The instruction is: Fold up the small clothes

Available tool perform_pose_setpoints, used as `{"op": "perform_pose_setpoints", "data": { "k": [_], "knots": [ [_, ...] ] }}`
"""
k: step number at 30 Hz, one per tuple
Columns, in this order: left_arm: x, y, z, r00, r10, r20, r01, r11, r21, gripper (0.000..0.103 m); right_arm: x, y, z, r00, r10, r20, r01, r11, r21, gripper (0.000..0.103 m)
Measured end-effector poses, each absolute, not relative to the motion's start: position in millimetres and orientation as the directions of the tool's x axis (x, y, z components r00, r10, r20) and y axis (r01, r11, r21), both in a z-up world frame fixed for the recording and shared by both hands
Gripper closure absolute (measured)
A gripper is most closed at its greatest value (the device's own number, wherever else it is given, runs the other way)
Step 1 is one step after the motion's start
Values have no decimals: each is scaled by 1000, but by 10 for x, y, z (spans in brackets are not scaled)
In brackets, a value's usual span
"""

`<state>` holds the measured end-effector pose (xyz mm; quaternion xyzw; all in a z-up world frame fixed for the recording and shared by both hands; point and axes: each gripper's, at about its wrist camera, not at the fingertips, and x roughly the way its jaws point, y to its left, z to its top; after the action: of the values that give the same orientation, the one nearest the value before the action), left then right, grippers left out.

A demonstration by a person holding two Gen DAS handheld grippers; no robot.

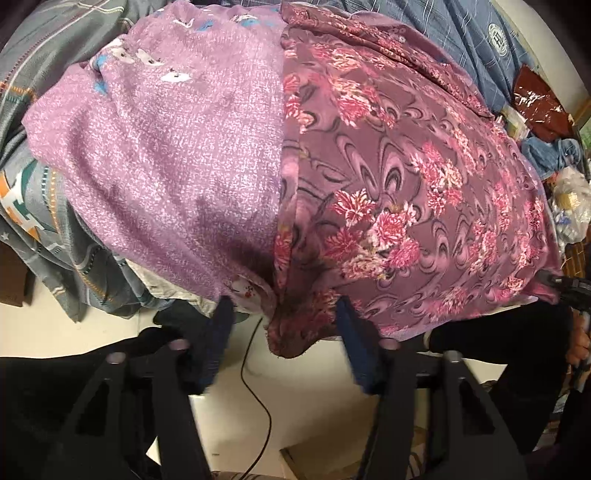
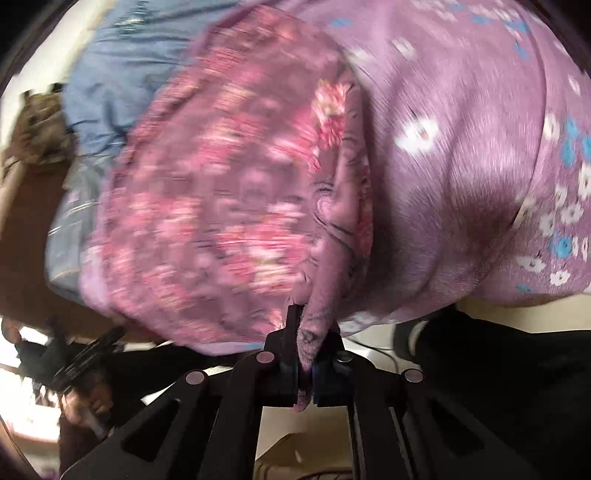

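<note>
A maroon floral garment (image 1: pixel 399 206) lies spread over the bed edge, beside a lilac speckled garment (image 1: pixel 166 158). My left gripper (image 1: pixel 286 325) is open, its fingers either side of the floral garment's hanging corner, which droops between them. My right gripper (image 2: pixel 306 354) is shut on a fold of the floral garment (image 2: pixel 221 206) at its edge; the view is blurred by motion. The lilac garment (image 2: pixel 461 166) with white and blue flowers fills the right of that view. The right gripper also shows at the right edge of the left wrist view (image 1: pixel 569 291).
A grey patterned bedsheet (image 1: pixel 48 206) hangs at the left, a blue checked cloth (image 1: pixel 443 33) lies behind. Bags and clutter (image 1: pixel 565 199) sit at the right. A black cable (image 1: pixel 255 373) runs over the pale floor. The person's dark trousers (image 2: pixel 498 387) are below.
</note>
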<state>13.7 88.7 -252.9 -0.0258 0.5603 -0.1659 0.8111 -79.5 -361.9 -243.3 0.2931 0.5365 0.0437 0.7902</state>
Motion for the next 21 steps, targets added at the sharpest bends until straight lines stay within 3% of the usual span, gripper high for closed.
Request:
{"op": "perform_pose_setpoints", "data": {
  "k": [6,8,11,16,21],
  "knots": [
    [76,881,-2392,374,-340,-863,280,928,-245,59,-1220,-3840,-1450,594,489,-639,38,776,629,100],
    [82,859,-2394,372,-334,-866,285,929,-236,49,-1332,-3938,-1196,642,500,-581,-8,762,647,100],
    [109,802,-2512,313,-338,-888,284,925,-252,45,-1376,-4026,-1034,678,516,-524,-32,733,680,100],
    [136,798,-2678,206,-426,-881,261,892,-370,45,-1323,-3970,-1172,669,513,-538,-6,728,686,100],
    [97,851,-2543,274,-464,-843,266,878,-397,45,-1389,-4016,-1213,676,526,-516,-9,706,708,100]
  ]
}}
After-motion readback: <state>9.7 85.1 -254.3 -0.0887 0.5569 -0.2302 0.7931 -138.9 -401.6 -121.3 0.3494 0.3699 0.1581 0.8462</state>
